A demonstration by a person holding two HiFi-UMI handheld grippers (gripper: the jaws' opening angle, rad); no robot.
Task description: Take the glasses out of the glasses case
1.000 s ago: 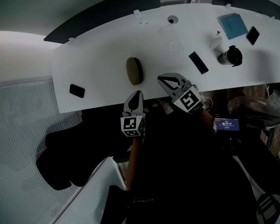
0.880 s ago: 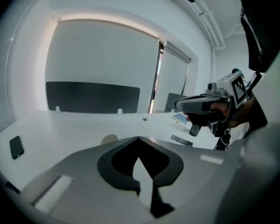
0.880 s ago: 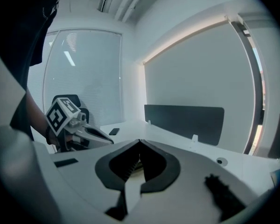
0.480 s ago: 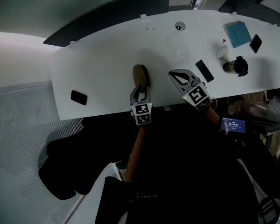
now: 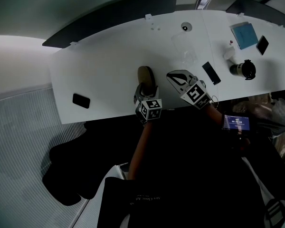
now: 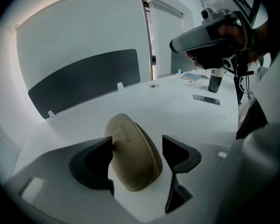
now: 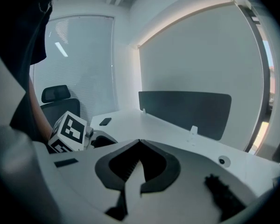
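A tan oval glasses case (image 5: 146, 74) lies closed on the white table (image 5: 99, 70), near its front edge. My left gripper (image 5: 144, 87) reaches down over the case's near end. In the left gripper view its jaws are opening and stand wide to either side of the case (image 6: 130, 148). The right pad is clear of the case, and the left pad sits close against its side. My right gripper (image 5: 172, 76) hovers just right of the case, shut with nothing between its tips (image 7: 139, 142). No glasses are visible.
A black phone (image 5: 80, 100) lies at the table's left front. To the right are a dark slim device (image 5: 211, 72), a dark flask (image 5: 244, 69), a blue notebook (image 5: 244, 34) and another phone (image 5: 262, 44). Dark divider panels (image 5: 109, 13) line the far edge.
My left gripper has moved from the table's front edge forward and down onto the case, and its jaws have spread apart around it. The right gripper has drifted a little toward the case, staying shut.
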